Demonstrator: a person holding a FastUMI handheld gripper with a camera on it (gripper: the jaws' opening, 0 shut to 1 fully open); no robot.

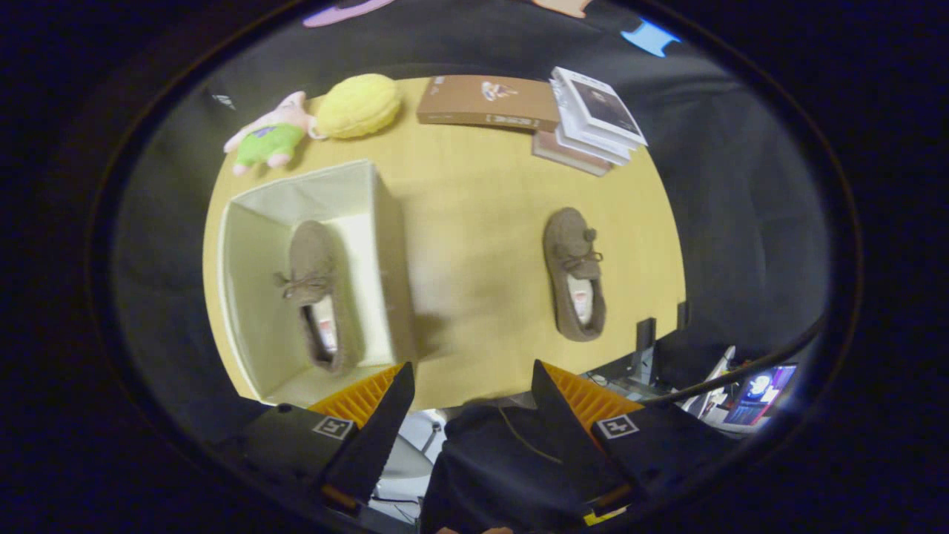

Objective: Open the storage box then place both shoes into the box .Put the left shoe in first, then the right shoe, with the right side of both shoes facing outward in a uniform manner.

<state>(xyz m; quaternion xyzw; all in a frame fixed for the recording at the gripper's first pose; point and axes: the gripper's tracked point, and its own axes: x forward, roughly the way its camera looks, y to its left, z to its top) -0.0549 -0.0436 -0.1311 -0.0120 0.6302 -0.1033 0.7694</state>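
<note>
Reference landmark: the storage box point(311, 282), open-topped, standing on the left part of the yellow table point(474, 245).

1. Beyond the box's far left corner lies a pink-and-green plush toy point(268, 137) at the table's far edge. Just right of it rests a yellow knitted cushion point(359, 105), touching or nearly touching the toy.

2. Inside the box, one brown shoe point(315, 293) lies flat on the floor, lengthwise, toe toward the far wall, closer to the right wall. Open floor remains between this shoe and the left wall.

3. Right of the box, a wide strip of bare tabletop runs from the near edge to the far edge. This is the largest free area.

4. Beyond that strip, well right of the box, the second brown shoe point(574, 274) lies on the table, toe pointing away, apart from every other item and near the right table edge.

5. Far right of the box, along the far edge, a brown flat carton point(485, 102) adjoins a stack of books point(593, 119).

6. The gripper point(471, 386) hangs above the near table edge, just right of the box's near right corner. Its jaws stand wide apart and hold nothing.

7. Dark cloth surrounds the table. Below the near right edge, cables and a lit screen point(760, 386) appear.
</note>
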